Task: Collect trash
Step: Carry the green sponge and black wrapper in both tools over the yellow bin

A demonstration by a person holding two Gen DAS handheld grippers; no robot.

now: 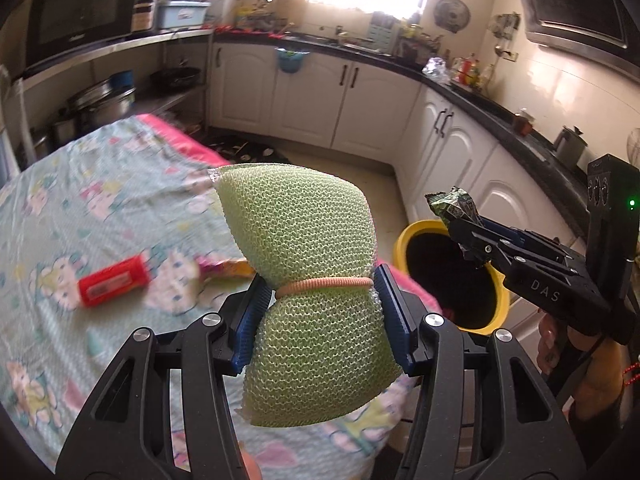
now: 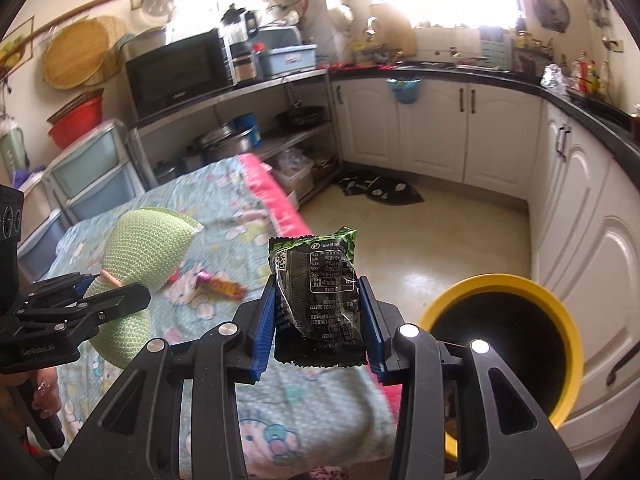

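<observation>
The left gripper (image 1: 320,304) has its jaws approx. half closed, clamping a green mesh sponge (image 1: 308,280) at its waist, above the table w/ floral cloth (image 1: 80,208). The right gripper (image 2: 320,320) pinches a dark green snack wrapper (image 2: 318,296), near the yellow bin (image 2: 508,344). A red packet (image 1: 114,282) & an orange wrapper (image 2: 224,286) lie on the cloth.

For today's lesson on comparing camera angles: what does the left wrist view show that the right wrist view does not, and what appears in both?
Only the left wrist view: a red packet lying on the tablecloth, and the pink hair band cinching the green mesh sponge all the way across.

Only the right wrist view: the printed label side of the dark green snack wrapper, a red tub and stacked plastic drawers.

Both: sponge in the left tongs, wrapper in the right tongs, yellow bin, orange wrapper, microwave.
</observation>
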